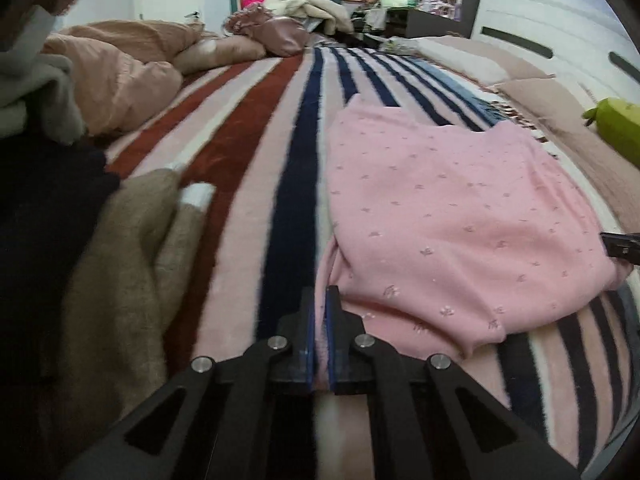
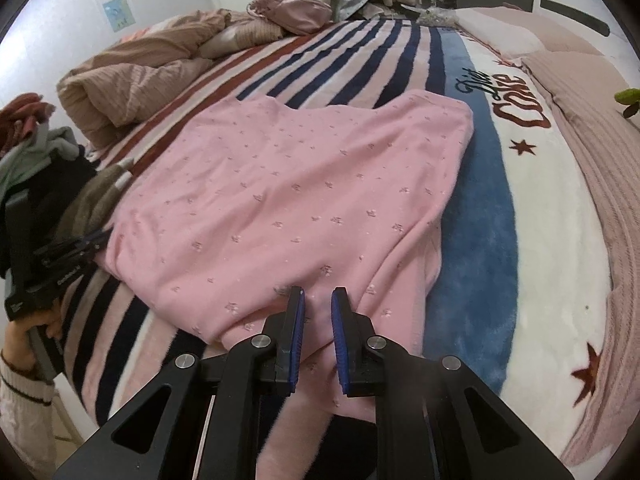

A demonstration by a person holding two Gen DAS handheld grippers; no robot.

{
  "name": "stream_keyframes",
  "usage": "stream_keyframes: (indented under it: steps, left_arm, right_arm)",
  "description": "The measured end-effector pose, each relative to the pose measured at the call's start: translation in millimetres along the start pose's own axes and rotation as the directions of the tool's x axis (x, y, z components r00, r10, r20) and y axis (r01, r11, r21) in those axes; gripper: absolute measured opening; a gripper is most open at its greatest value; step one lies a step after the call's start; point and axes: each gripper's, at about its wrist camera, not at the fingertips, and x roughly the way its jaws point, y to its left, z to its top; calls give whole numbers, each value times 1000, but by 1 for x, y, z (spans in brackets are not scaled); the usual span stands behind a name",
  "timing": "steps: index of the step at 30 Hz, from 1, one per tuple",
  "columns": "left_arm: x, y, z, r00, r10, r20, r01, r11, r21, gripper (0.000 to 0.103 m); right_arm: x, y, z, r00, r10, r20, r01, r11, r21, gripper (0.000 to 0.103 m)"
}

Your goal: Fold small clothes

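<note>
A pink garment with small flower dots (image 1: 460, 216) lies spread on the striped blanket (image 1: 248, 168); it also shows in the right wrist view (image 2: 304, 200). My left gripper (image 1: 320, 300) is shut on the garment's near left edge, pink cloth pinched between its blue pads. My right gripper (image 2: 318, 300) grips the near right edge, with a fold of pink cloth between its pads. The left gripper shows at the left in the right wrist view (image 2: 80, 246).
A pile of clothes, brown (image 1: 120, 248) and dark, lies at the left. Rumpled tan bedding (image 1: 120, 64) and a pink bag (image 2: 296, 12) lie at the far side. A pillow (image 2: 568, 68) and white headboard (image 1: 540, 28) are at the right.
</note>
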Motion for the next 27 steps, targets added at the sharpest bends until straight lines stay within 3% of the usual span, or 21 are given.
stream_keyframes:
  steps: [2, 4, 6, 8, 10, 14, 16, 21, 25, 27]
  left_arm:
    - [-2, 0, 0, 1000, 24, -12, -24, 1000, -12, 6]
    - [-11, 2, -3, 1000, -14, -3, 14, 998, -56, 14]
    - [-21, 2, -6, 998, -68, 4, 68, 995, -79, 52]
    - [-35, 2, -11, 987, -158, 19, 159, 981, -114, 60]
    - [-43, -1, -17, 967, -256, 13, 255, 957, -141, 66]
    - [-36, -11, -30, 897, -442, -4, 427, 870, -245, 79]
    - [-25, -20, -31, 887, -461, -2, 443, 854, -272, 80]
    - [3, -29, -13, 893, -447, 41, 434, 835, -338, 81]
    - [21, -22, 4, 890, -447, 89, 439, 789, -429, 80]
    - [27, -23, 13, 903, -420, 86, 414, 800, -435, 55]
  right_arm:
    - [0, -1, 0, 1000, -10, -6, 10, 1000, 4, 9]
    - [-1, -1, -1, 1000, -23, -16, 23, 1000, -4, 9]
    - [0, 1, -1, 999, -40, -28, 39, 999, -19, 9]
    - [2, 0, -2, 997, -51, -50, 49, 998, -27, 9]
    - [5, -1, -3, 996, -57, -72, 55, 998, -32, 9]
    - [4, -4, -3, 992, -71, -103, 67, 997, -37, 9]
    - [2, -7, -4, 991, -75, -111, 72, 997, -37, 8]
    - [-3, -9, -6, 990, -87, -114, 83, 996, -43, 7]
    - [-11, -3, -5, 991, -106, -83, 99, 992, -79, 9]
    - [-13, -1, -3, 993, -99, -65, 93, 992, -83, 9]
